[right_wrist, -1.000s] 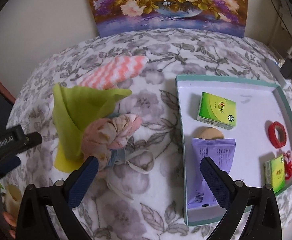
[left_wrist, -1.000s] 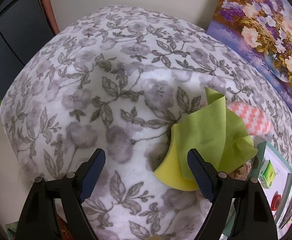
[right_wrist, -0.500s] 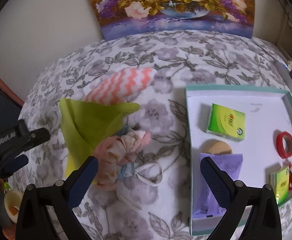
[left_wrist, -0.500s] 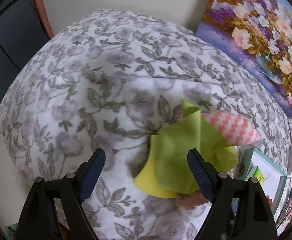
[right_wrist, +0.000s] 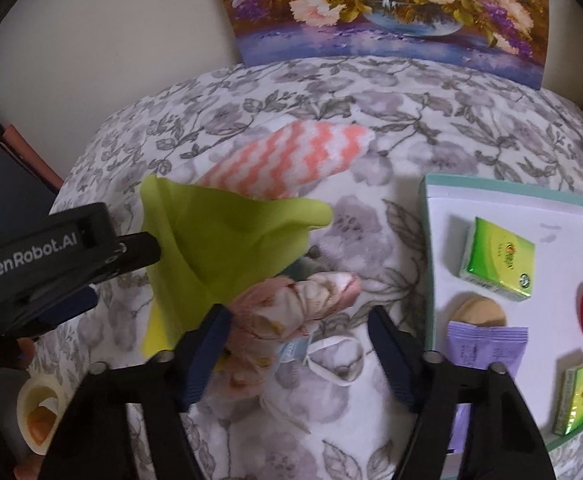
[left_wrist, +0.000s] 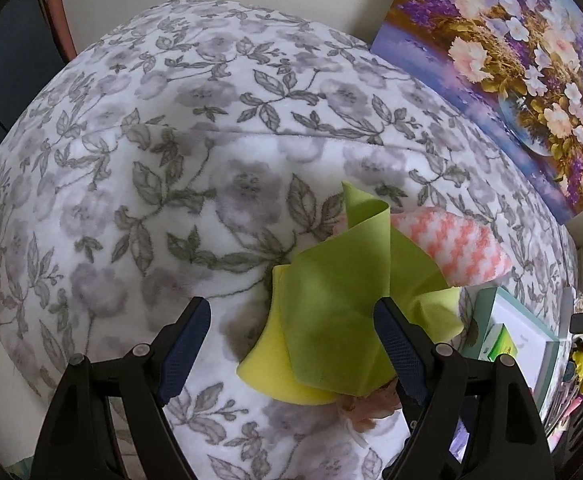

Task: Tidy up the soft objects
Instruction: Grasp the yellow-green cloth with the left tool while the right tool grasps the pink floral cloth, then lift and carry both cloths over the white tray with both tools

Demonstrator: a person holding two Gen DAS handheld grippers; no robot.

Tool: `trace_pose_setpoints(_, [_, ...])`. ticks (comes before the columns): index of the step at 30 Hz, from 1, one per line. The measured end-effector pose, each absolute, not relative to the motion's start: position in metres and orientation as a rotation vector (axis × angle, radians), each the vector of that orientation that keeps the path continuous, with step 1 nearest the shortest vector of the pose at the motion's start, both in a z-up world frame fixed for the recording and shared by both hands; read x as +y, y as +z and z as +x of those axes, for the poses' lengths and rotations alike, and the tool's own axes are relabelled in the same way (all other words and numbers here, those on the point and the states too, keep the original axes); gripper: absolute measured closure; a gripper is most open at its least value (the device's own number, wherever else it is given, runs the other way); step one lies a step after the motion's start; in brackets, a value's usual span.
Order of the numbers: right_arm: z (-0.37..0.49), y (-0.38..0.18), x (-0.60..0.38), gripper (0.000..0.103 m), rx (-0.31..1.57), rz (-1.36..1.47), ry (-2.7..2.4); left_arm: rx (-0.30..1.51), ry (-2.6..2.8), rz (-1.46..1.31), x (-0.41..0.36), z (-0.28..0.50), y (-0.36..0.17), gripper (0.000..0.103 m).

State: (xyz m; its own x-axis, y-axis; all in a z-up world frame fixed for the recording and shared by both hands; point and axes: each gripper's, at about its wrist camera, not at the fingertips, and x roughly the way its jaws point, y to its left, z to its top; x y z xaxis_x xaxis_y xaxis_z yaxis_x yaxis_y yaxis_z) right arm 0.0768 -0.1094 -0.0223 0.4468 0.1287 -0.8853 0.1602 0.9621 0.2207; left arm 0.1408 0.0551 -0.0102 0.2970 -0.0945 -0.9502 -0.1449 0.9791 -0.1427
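Left wrist view: left tool (left_wrist: 287,336) gaping, green cloth (left_wrist: 339,304) drawn between its pads, untouched, near the bed's (left_wrist: 131,140) right edge.
Hidden: pink bundle mostly under the cloth.
Right wrist view: right tool (right_wrist: 295,344) jaws just narrowing around the pink bundle (right_wrist: 291,300); grip unconfirmed.
Meaning: pickup looks imminent.
Unclear: left pad's contact.

Blanket (left_wrist: 139,168): fleecy printed cloth, matt, slightly napped. Green cloth (right_wrist: 227,240): thin, smooth, matt, with stiff folds. Zigzag cloth (right_wrist: 291,160): fluffy, looped pile. Pink bundle (right_wrist: 291,300): soft printed fabric, crumpled. Box (right_wrist: 427,240) at right of frame: card, matt white inside. Green packets (right_wrist: 497,258): glossy wrap. Purple pouch (right_wrist: 487,344): smooth film, probably plastic. Left claw (left_wrist: 291,344): matt black plastic, with ribbed dark-blue pads (left_wrist: 185,344). Painting (right_wrist: 391,8): textured, faintly shiny.
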Motion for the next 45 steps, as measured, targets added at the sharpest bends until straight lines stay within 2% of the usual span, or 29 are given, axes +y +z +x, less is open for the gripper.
trace_pose_setpoints(5, [0.077,-0.029,-0.111,0.061,1.128,0.314,-0.009,1.269,-0.002,-0.186,0.044,0.141,-0.011,0.02])
trace_pose_setpoints(10, [0.077,-0.035,-0.114,0.068,1.141,0.331,-0.005,1.291,-0.029,-0.159,0.034,0.141,-0.018,0.036])
trace_pose_setpoints(13, [0.076,-0.037,-0.117,0.071,1.145,0.343,-0.007,1.298,-0.04,-0.151,0.03,0.141,-0.022,0.052])
trace_pose_setpoints(18, [0.075,-0.036,-0.121,0.079,1.145,0.362,-0.002,1.302,-0.065,-0.152,0.025,0.141,-0.026,0.091])
trace_pose_setpoints(26, [0.07,-0.019,-0.125,0.081,1.097,0.372,0.001,1.261,-0.064,-0.186,0.03,0.138,-0.015,0.098])
trace_pose_setpoints(45, [0.053,0.031,-0.149,0.081,0.956,0.41,-0.019,1.048,-0.124,-0.207,0.039,0.121,0.061,0.101])
